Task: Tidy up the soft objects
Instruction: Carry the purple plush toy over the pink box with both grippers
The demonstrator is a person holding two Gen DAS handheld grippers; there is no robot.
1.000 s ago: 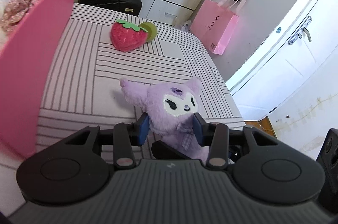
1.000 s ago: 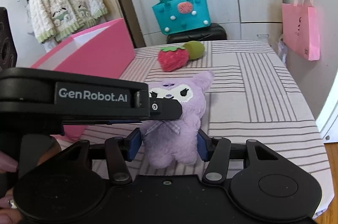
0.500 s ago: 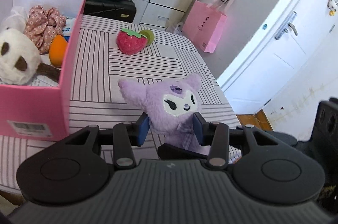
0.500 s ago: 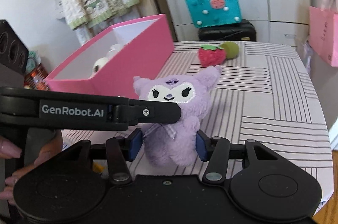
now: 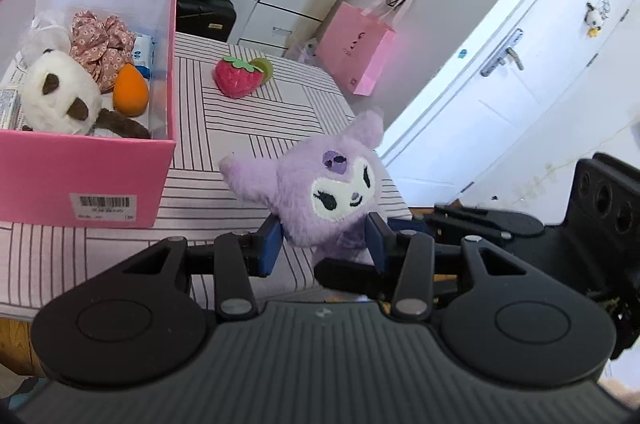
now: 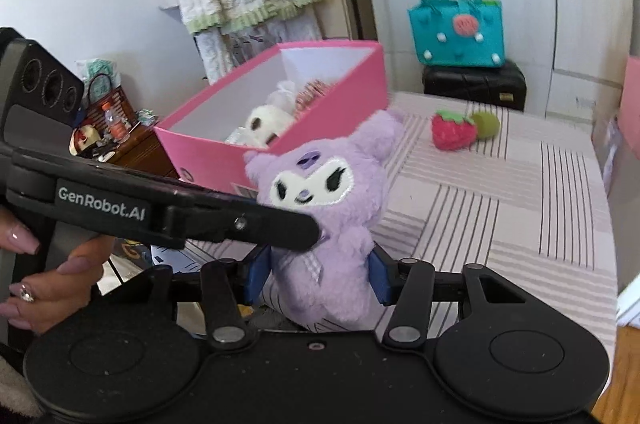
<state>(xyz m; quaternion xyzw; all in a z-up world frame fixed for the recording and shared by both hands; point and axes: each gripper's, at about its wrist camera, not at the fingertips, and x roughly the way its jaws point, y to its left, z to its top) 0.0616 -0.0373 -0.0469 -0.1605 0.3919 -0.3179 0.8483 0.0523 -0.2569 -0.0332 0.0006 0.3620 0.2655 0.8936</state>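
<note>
While both grippers pinch the purple plush (image 5: pixel 332 196), left gripper (image 5: pixel 322 244) at its neck and right gripper (image 6: pixel 318 274) at its belly, it hangs clear above the table (image 5: pixel 248 120), near the pink box (image 5: pixel 80 176). The box already holds a panda plush (image 5: pixel 60 96), a scrunchie (image 5: pixel 102 44) and an orange sponge (image 5: pixel 130 92). The strawberry (image 5: pixel 236 78) and green ball (image 5: pixel 264 66) remain out. The plush stands roughly upright, ears up, facing the cameras.
</note>
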